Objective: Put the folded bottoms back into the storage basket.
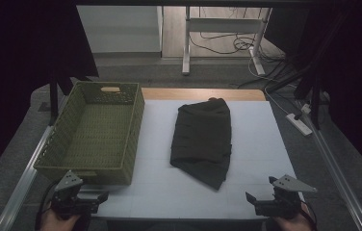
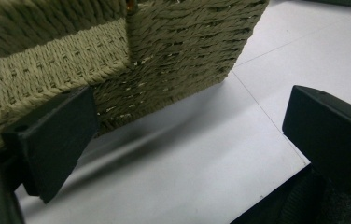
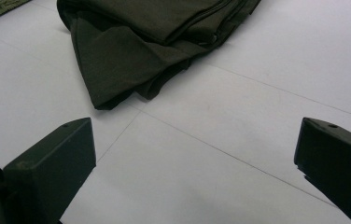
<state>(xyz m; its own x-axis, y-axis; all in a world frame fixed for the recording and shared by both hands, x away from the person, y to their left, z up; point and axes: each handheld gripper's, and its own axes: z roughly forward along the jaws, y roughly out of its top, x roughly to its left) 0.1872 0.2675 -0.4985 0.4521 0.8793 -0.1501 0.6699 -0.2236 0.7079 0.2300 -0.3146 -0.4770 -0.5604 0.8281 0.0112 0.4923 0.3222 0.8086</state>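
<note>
Left gripper [image 1: 103, 196] sat at the near left edge of the table [image 1: 256, 144], jaws spread wide, nothing between them. Hovered just in front of the basket [image 1: 92, 132], close to its near right corner. Seen from the left gripper view: woven wall of the basket [image 2: 117, 56] right ahead, one black jaw low on the left against it in the picture, whether touching could not be told, the other jaw far off on the right over white tabletop [image 2: 187, 177].

Right gripper [image 1: 252, 198] waited at the near right edge, jaws likewise wide apart and empty. Held in a hand [image 1: 292, 222] coming in from the bottom.

Folded dark cloth [image 1: 203, 139] lay flat in the middle of the table, between the two grippers and farther back, well apart from both. Rested to the right of the basket, not touching it. Looked from the right gripper view: cloth [image 3: 150, 42] ahead and to the left, its loose folded corner nearest, bare white surface [image 3: 201, 168] between the jaws.

Basket stood upright and open-topped on the left side of the table.
</note>
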